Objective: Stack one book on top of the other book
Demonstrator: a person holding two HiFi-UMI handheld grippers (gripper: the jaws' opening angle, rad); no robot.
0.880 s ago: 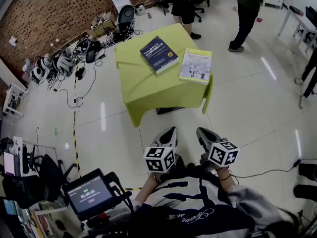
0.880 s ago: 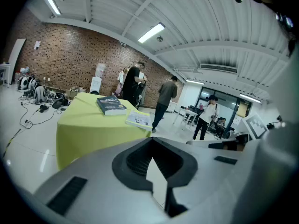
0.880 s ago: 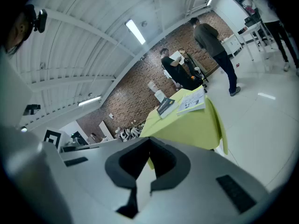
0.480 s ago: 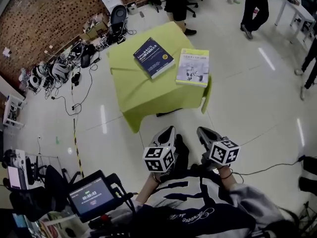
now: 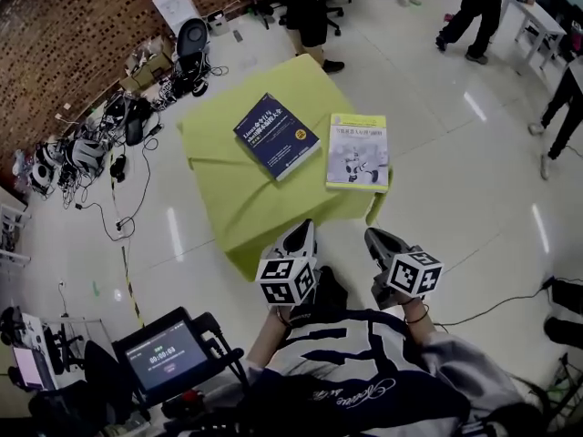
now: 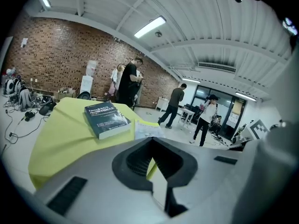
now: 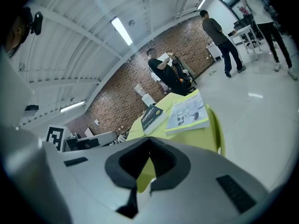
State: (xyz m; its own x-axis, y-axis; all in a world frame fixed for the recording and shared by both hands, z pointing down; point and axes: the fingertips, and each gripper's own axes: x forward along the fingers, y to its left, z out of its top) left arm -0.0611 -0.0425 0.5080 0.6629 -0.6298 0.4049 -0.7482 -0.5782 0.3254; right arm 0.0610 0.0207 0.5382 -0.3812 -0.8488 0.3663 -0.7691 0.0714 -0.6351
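- the left gripper (image 5: 299, 230) is held out in front of the person's chest, its two fingers closed tip to tip with nothing between them.
- the right gripper (image 5: 373, 237) sits just beside it, apart from it, and its fingers are pressed together too, empty.
- each one carries its marker cube on the near end, behind the fingers, close to the person's wrists.
- the table (image 5: 219, 208), draped in a yellow-green cloth, stands ahead of both sets of fingertips. its near corner looks to be just past the left fingers, though from above i can't tell how far below them it lies.
- the dark blue book (image 5: 276, 137) lies flat on the cloth, well ahead of the left fingers, turned at an angle to the table's edges.
- the pale yellow-and-white book (image 5: 358, 150) lies flat ahead of the right fingers, right at the cloth's right edge.
- the two books are side by side with a narrow strip of cloth between them. neither rests on the other, and neither gripper touches either book.
- off to the left of the left fingers, along the brick wall (image 5: 64, 35), there's a tangle of cables and gear (image 5: 86, 144) on the floor.
- beyond the table, past the fingertips, a person in dark clothes (image 5: 305, 12) stands, and another person (image 5: 474, 7) is off to the right on the shiny tiles.
- behind the left gripper, low by the person's side, a small lit screen (image 5: 164, 358) sits on a mount.
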